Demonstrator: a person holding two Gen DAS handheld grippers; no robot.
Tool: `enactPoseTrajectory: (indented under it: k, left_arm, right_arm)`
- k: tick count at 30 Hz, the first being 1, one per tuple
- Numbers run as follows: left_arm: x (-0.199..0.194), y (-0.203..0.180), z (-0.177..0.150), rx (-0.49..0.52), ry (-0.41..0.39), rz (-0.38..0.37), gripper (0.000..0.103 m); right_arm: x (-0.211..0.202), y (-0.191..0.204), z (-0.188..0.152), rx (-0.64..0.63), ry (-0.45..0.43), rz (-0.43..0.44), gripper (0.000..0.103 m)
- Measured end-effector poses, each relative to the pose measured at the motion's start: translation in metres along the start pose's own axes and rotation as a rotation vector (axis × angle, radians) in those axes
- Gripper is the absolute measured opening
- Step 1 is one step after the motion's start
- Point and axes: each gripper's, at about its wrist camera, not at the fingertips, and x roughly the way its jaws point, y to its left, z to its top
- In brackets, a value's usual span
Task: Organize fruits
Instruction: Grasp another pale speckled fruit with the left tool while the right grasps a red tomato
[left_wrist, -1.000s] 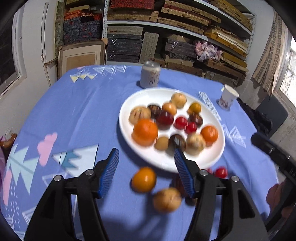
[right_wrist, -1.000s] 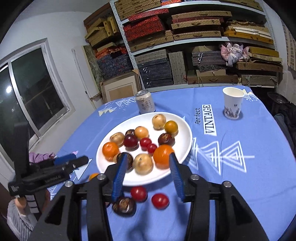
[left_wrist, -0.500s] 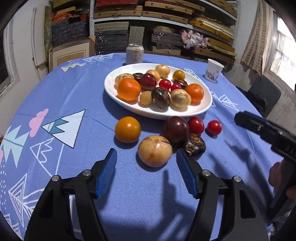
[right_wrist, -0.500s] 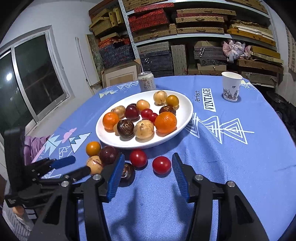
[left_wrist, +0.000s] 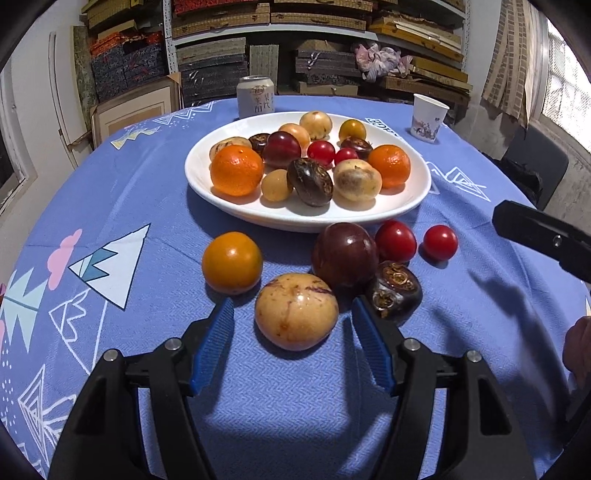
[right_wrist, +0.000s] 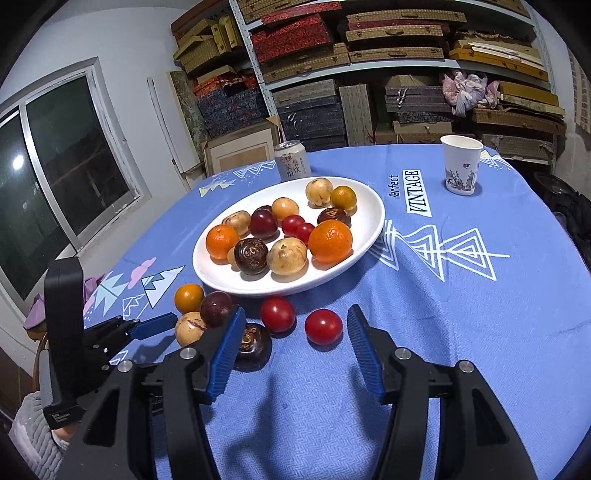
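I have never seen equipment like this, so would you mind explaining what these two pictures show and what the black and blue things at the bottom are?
No robot is involved: a person holds one pair of hand-operated tongs in each hand, with a wide-angle camera on each looking forward along its fingers.

One picture comes from the left tongs, the other from the right tongs. Both are open and hold nothing.

On the blue tablecloth stands a white plate of mixed fruit, with six more fruits lying loose in front of it. The left tongs straddle a pale speckled fruit; the right tongs are lined up with a red tomato. A drink can and paper cup stand behind.
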Motion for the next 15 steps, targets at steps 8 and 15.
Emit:
enactPoseTrajectory:
  k: [8, 15]
  left_arm:
    - [0.0073, 0.0052, 0.0023, -0.028, 0.025, 0.022, 0.065]
    - [0.0048, 0.0027, 0.0011, -0.011, 0.009, 0.038, 0.056]
  right_arm:
    - [0.0021, 0.0002, -0.0007, 0.005, 0.009, 0.000, 0.061]
    - [0.0043, 0.0017, -0.0006, 0.004, 0.014, -0.001, 0.061]
